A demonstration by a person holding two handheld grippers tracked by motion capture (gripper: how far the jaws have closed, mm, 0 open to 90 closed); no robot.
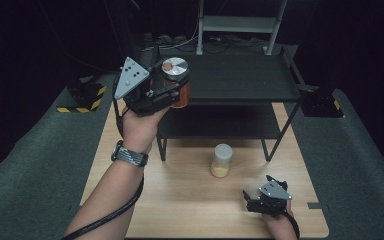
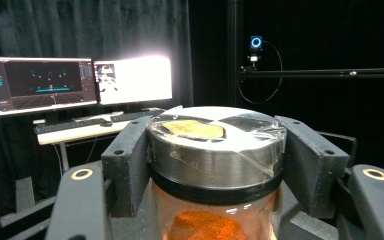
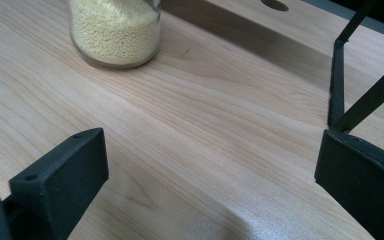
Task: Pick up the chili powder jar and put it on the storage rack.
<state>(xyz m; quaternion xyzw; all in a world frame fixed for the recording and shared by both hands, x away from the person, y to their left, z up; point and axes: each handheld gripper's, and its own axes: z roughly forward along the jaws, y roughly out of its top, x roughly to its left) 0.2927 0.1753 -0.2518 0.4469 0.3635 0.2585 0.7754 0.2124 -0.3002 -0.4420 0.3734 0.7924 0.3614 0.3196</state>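
My left gripper (image 1: 172,90) is raised above the table's far left, by the left end of the black shelf (image 1: 240,80), and is shut on a jar of orange powder (image 1: 176,82) with a silver lid. In the left gripper view both jaws press against the lid (image 2: 215,145) from either side. A second jar (image 1: 221,160) with a white lid and yellow grains (image 3: 114,30) stands on the wooden table (image 1: 190,200) in front of the shelf. My right gripper (image 1: 260,192) rests low near the table's front right, open, with nothing between its jaws and the yellow jar well ahead of it.
The black two-tier shelf unit stands at the table's far end, and its legs (image 3: 360,90) rise close ahead of the right gripper. Two lit monitors (image 2: 75,82) and a keyboard sit on a desk in the background. Grey carpet surrounds the table.
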